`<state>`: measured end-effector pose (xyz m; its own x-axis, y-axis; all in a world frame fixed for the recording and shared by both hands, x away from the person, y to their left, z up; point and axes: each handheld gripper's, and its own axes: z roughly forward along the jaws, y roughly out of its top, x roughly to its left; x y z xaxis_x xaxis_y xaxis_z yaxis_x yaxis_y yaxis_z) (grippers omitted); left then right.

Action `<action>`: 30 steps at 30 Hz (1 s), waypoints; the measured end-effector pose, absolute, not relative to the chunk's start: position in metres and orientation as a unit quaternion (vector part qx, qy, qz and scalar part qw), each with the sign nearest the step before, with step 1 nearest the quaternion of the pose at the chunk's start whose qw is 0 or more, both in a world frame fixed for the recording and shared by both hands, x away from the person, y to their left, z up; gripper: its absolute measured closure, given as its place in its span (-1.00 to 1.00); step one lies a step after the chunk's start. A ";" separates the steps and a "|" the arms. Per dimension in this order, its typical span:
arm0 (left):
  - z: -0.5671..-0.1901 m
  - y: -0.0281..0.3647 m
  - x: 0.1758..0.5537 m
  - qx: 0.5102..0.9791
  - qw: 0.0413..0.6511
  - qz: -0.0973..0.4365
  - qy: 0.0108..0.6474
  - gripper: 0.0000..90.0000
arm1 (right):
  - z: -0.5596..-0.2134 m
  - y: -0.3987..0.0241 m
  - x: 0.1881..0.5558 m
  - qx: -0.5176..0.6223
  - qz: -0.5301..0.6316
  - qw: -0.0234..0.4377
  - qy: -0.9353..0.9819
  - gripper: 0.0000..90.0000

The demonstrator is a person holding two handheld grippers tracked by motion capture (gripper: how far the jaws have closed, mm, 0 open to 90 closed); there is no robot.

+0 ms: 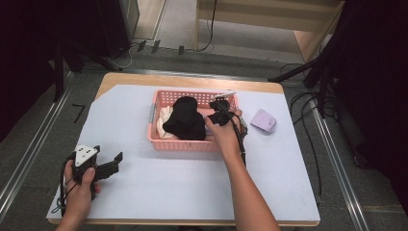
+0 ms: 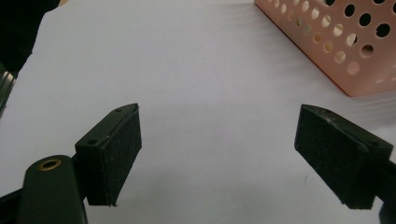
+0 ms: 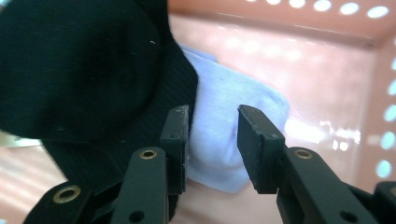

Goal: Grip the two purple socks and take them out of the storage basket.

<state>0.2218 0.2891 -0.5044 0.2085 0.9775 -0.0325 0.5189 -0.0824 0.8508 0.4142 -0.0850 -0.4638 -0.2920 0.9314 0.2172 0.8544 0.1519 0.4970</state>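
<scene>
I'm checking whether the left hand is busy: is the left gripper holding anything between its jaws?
No, the left gripper has its jaws wide apart over bare white table cover, nothing between them.

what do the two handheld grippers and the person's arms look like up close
Both are black. The left gripper carries a grey three-cornered plate on top and a black cable trailing at the wrist. Its jaws end in flat rectangular pads with a rough dark facing, small screws and brass-ringed pivots. The right gripper has matching jaws; its cable runs along the forearm. Both forearms are bare, no sleeves showing.
</scene>
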 end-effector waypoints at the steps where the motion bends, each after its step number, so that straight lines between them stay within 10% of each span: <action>1: -0.504 0.289 0.222 0.674 0.388 0.296 0.555 -0.66 | -0.464 -0.085 0.415 0.595 0.268 0.067 0.755 0.38; 9: -0.504 0.289 0.221 0.676 0.387 0.298 0.552 -0.66 | -0.478 -0.076 0.432 0.593 0.122 0.058 0.794 0.14; 16: -0.504 0.288 0.222 0.676 0.387 0.299 0.552 -0.66 | -0.478 -0.076 0.434 0.580 0.131 0.033 0.803 0.83; 30: -0.504 0.288 0.222 0.676 0.388 0.296 0.553 -0.66 | -0.451 -0.102 0.397 0.540 0.318 0.155 0.764 0.89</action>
